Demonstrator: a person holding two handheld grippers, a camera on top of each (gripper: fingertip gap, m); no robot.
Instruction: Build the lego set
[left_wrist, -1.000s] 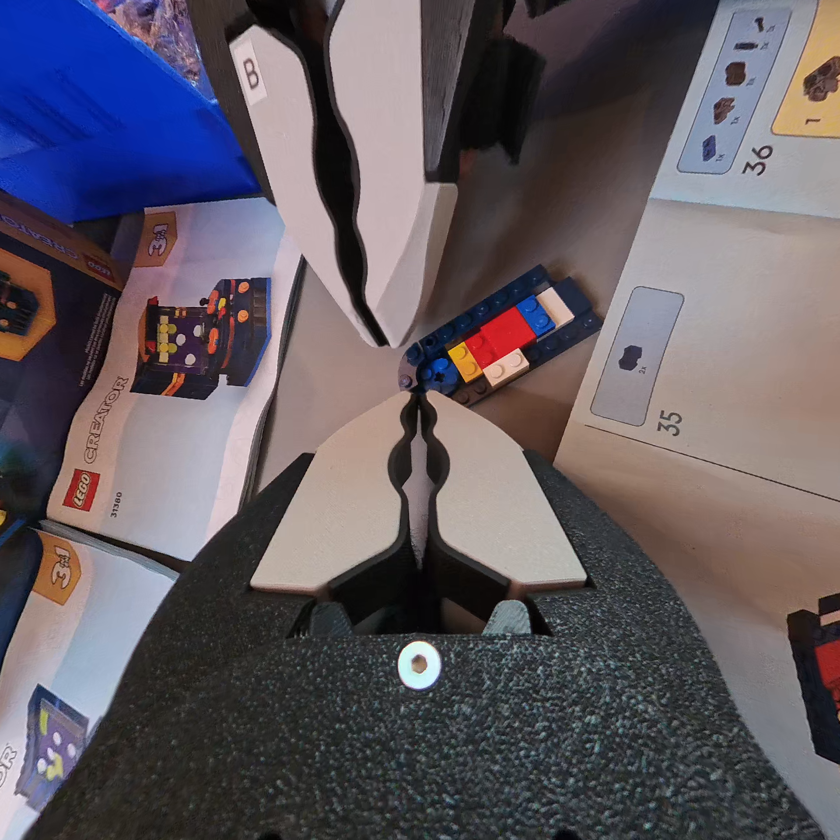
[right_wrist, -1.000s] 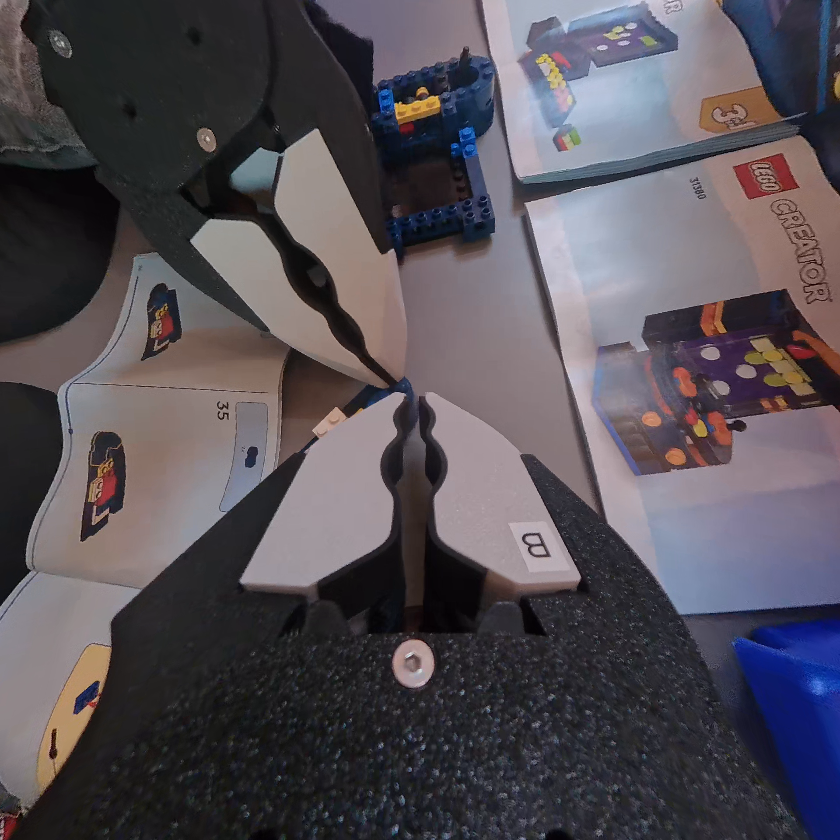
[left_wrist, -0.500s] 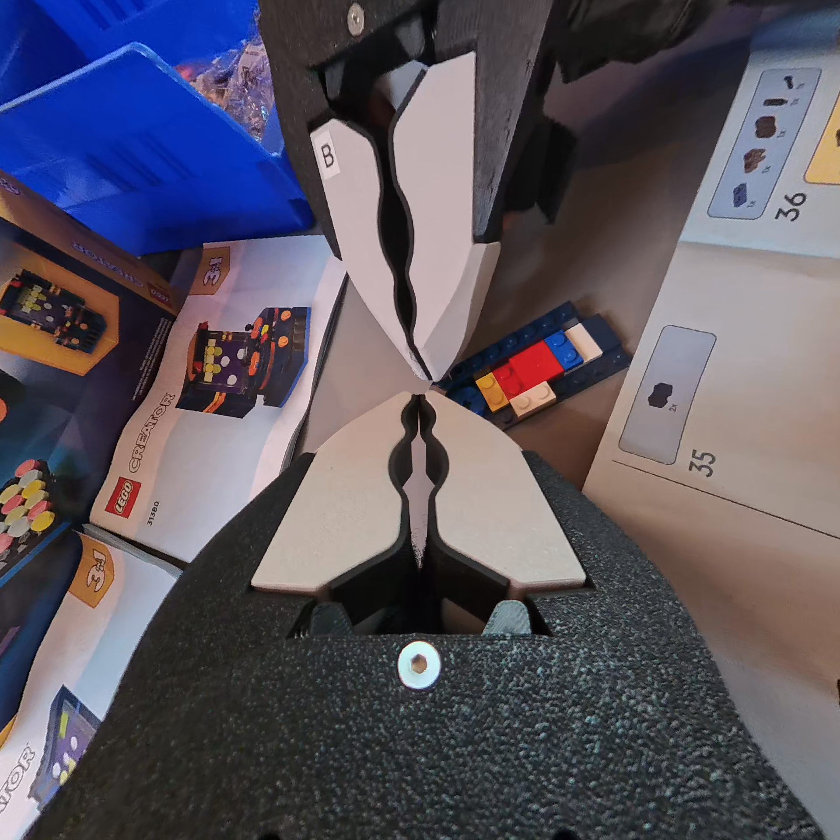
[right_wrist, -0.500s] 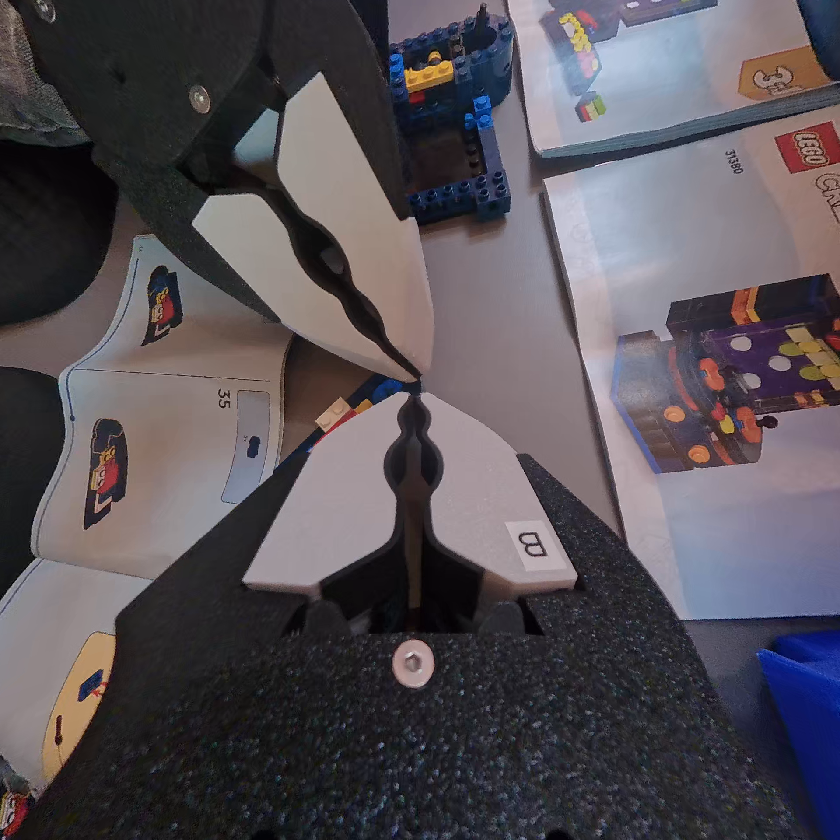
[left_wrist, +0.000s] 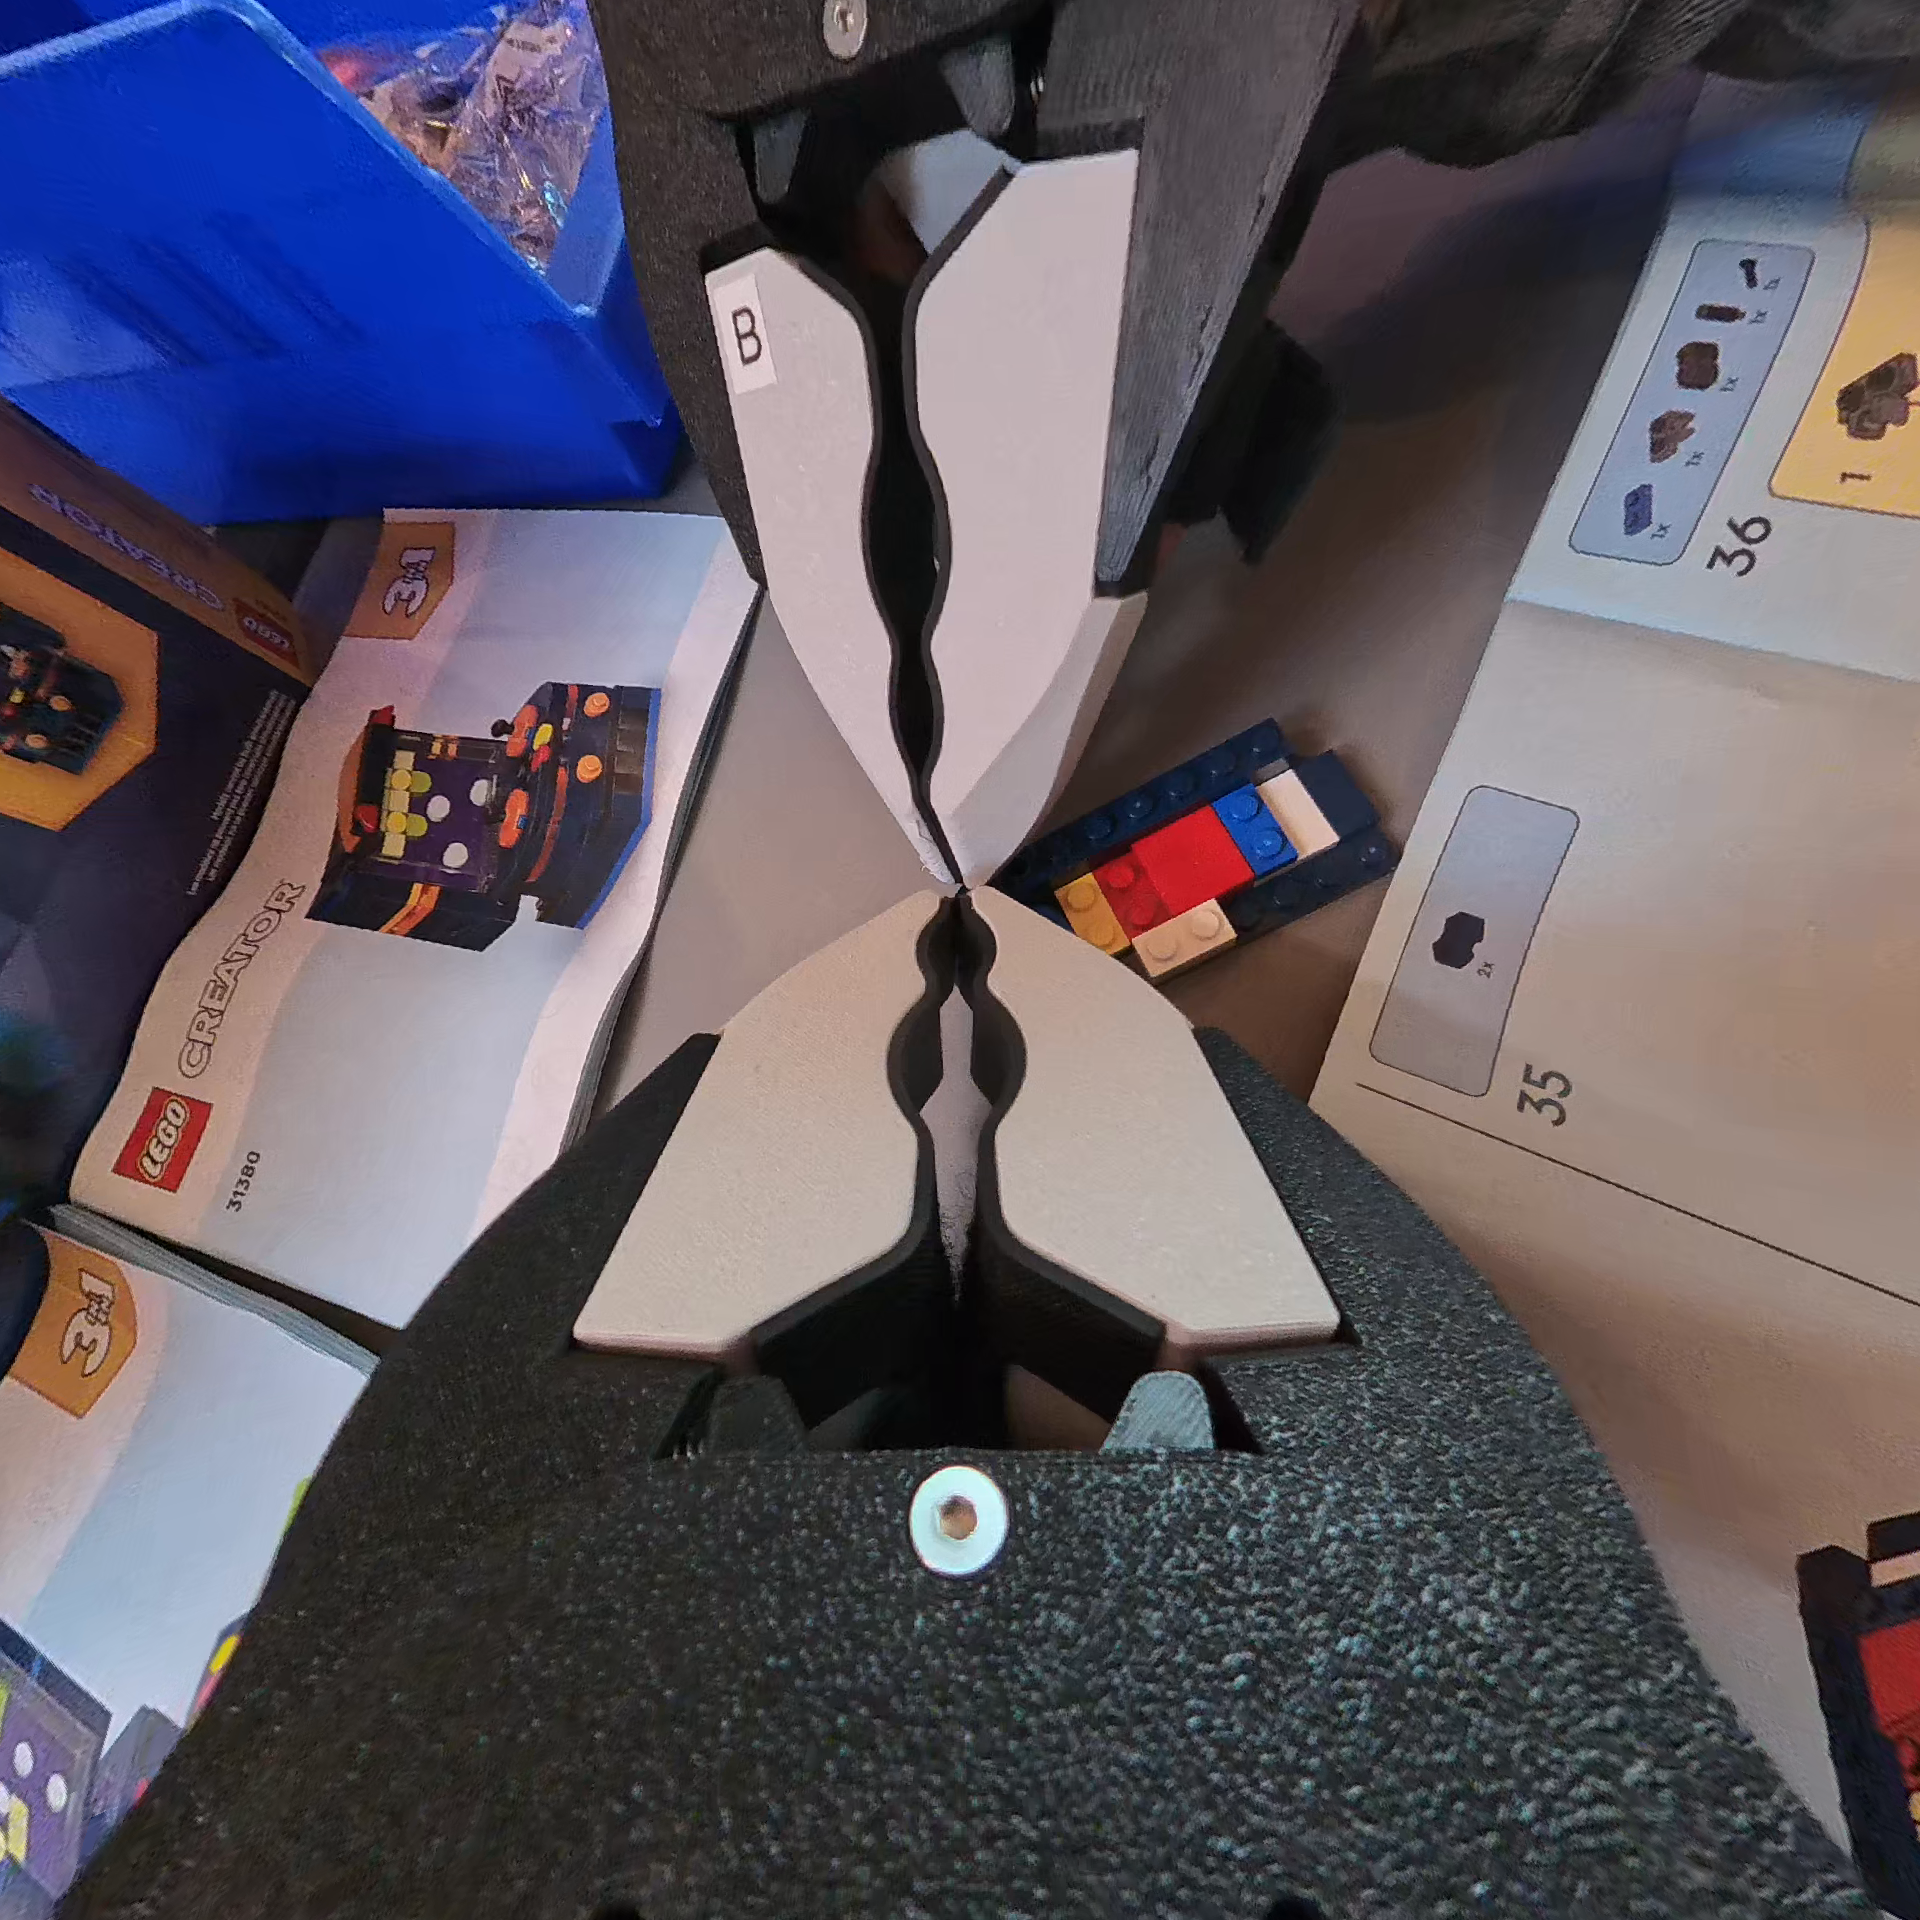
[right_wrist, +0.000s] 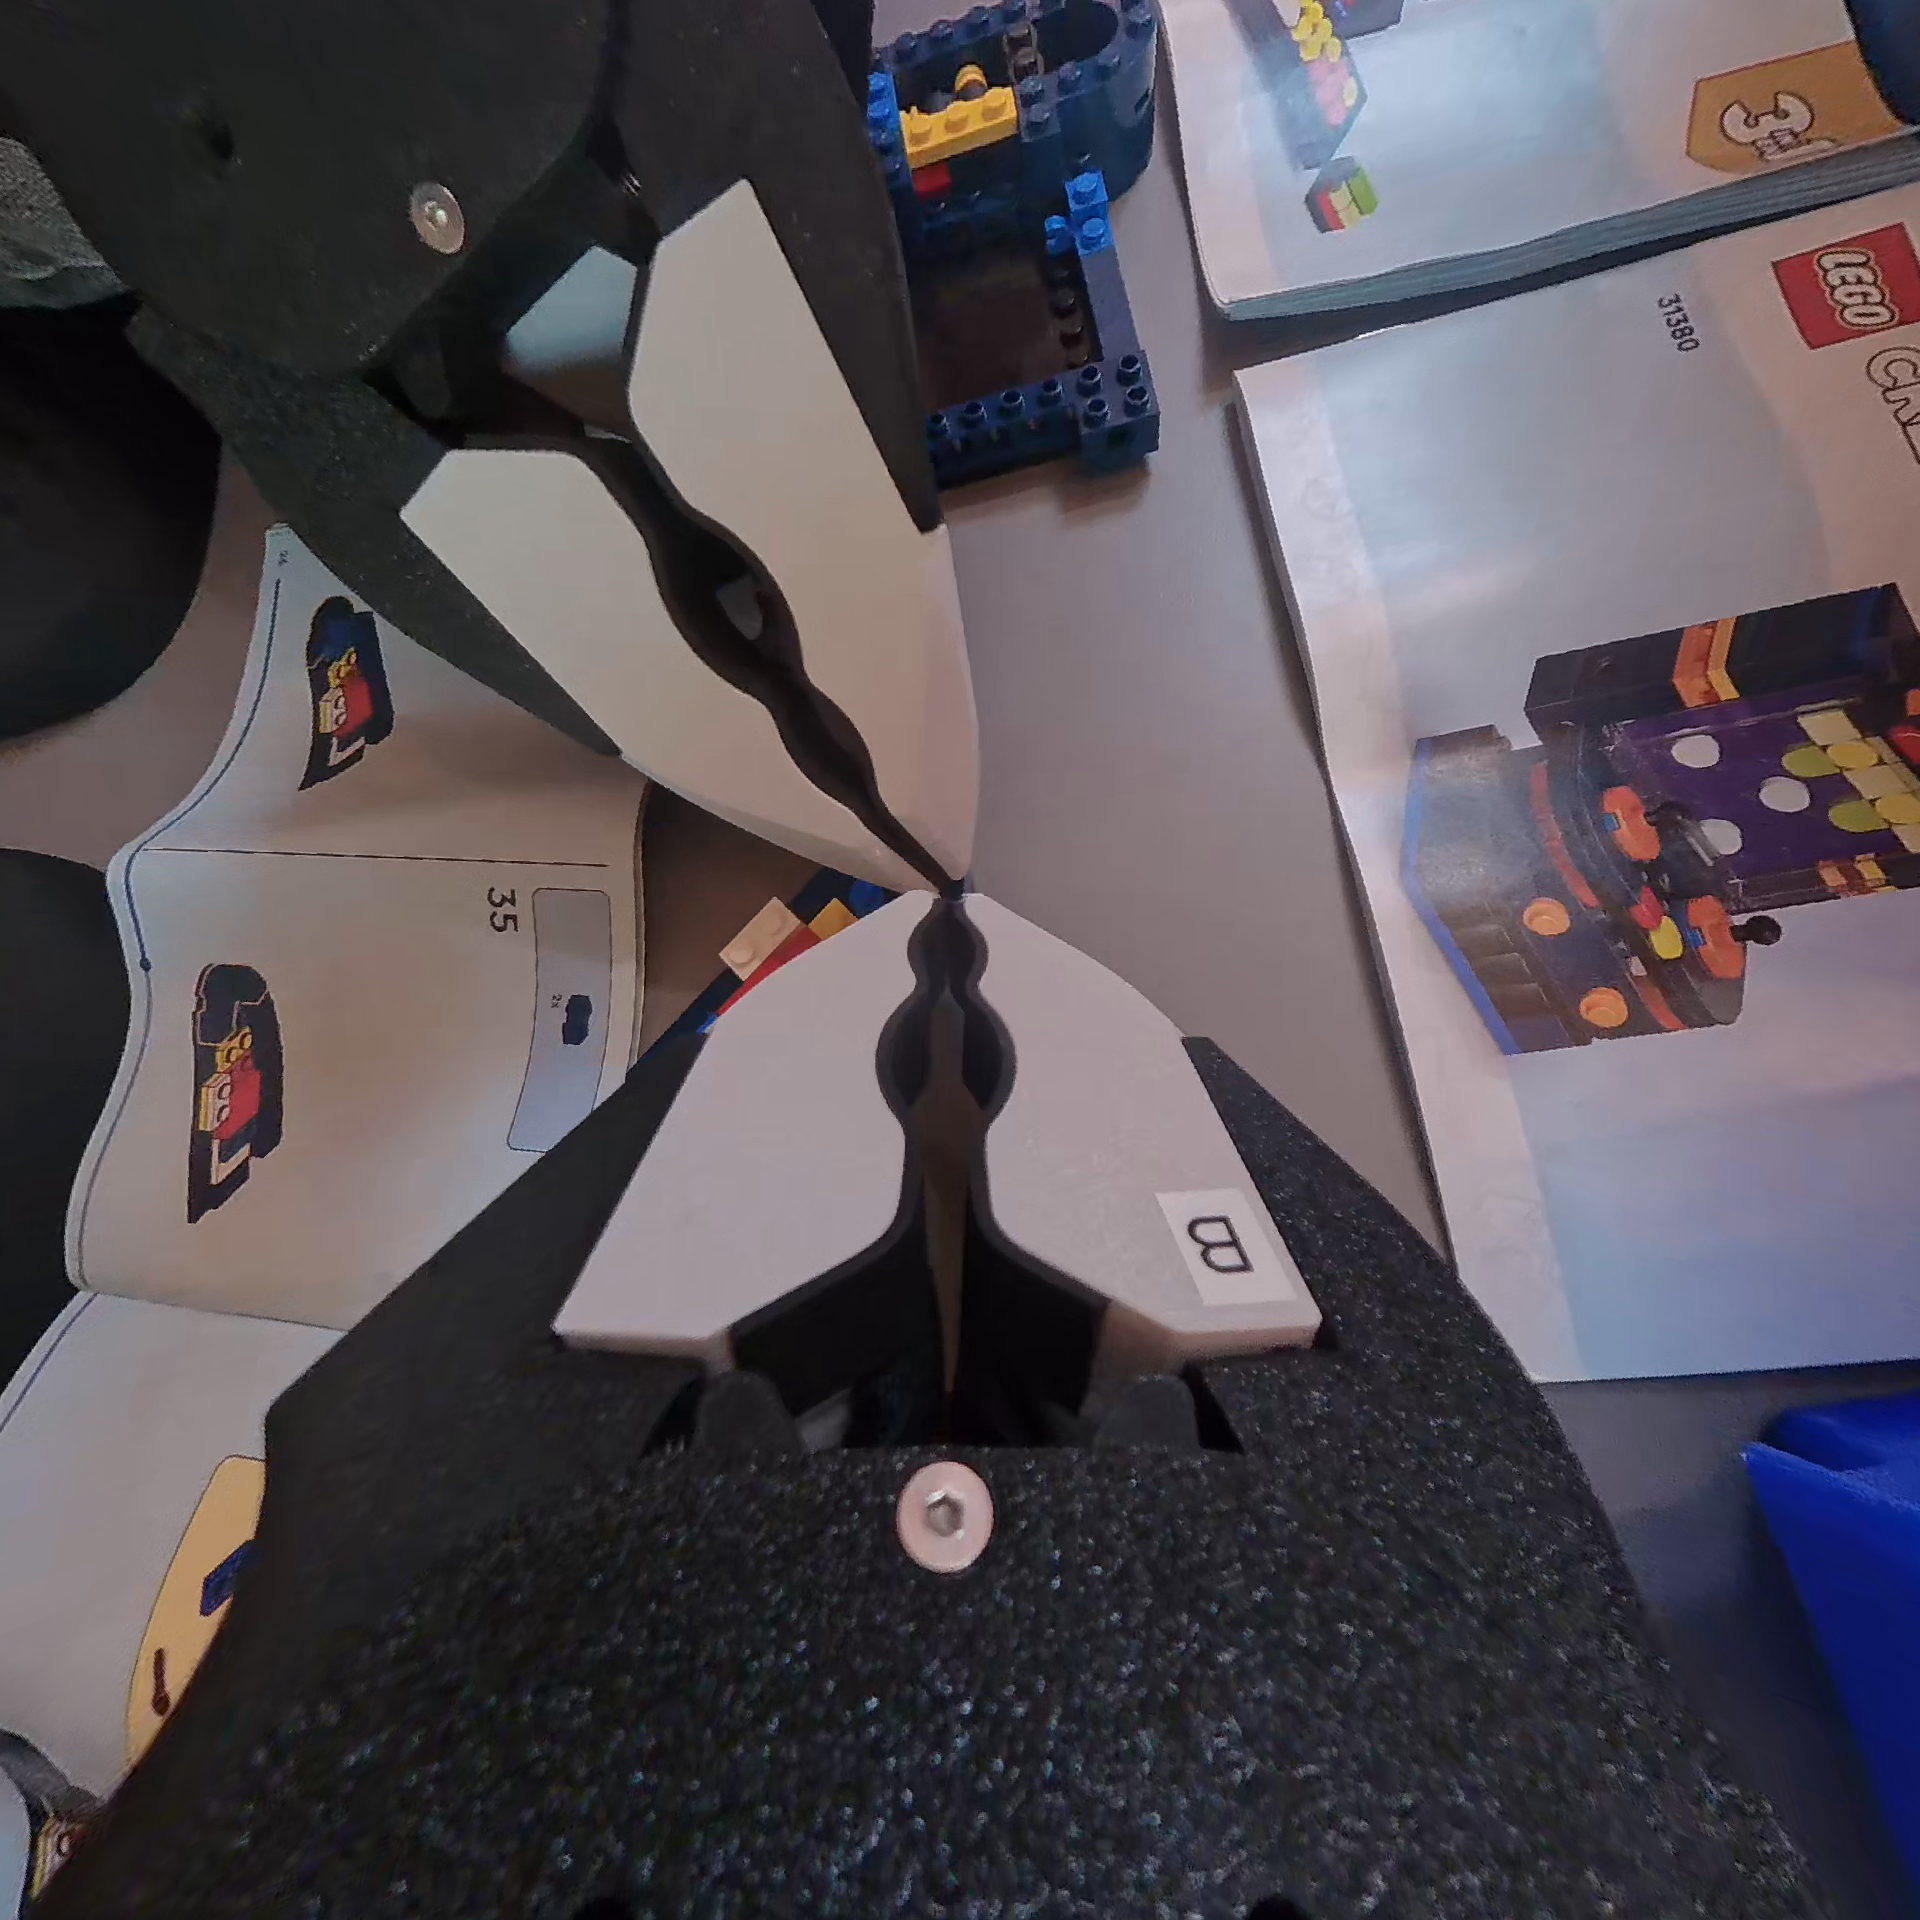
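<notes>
Two hand-held grippers, left (left_wrist: 957, 902) and right (right_wrist: 948, 902), pressed together, tip to tip, brick plate (left_wrist: 1205, 857) partly hidden

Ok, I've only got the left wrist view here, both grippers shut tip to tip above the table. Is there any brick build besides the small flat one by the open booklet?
Observer: Yes. The right wrist view shows a blue frame-shaped build on the table, partly hidden behind the left gripper.
Operator: Anything inside it?
Observer: A yellow piece sits across its far end.
Operator: Is it touching the booklets?
Observer: No, a strip of bare table separates it from the closed booklet. Also, a black rounded thing lies past the open booklet; I cannot tell what it is.
</notes>
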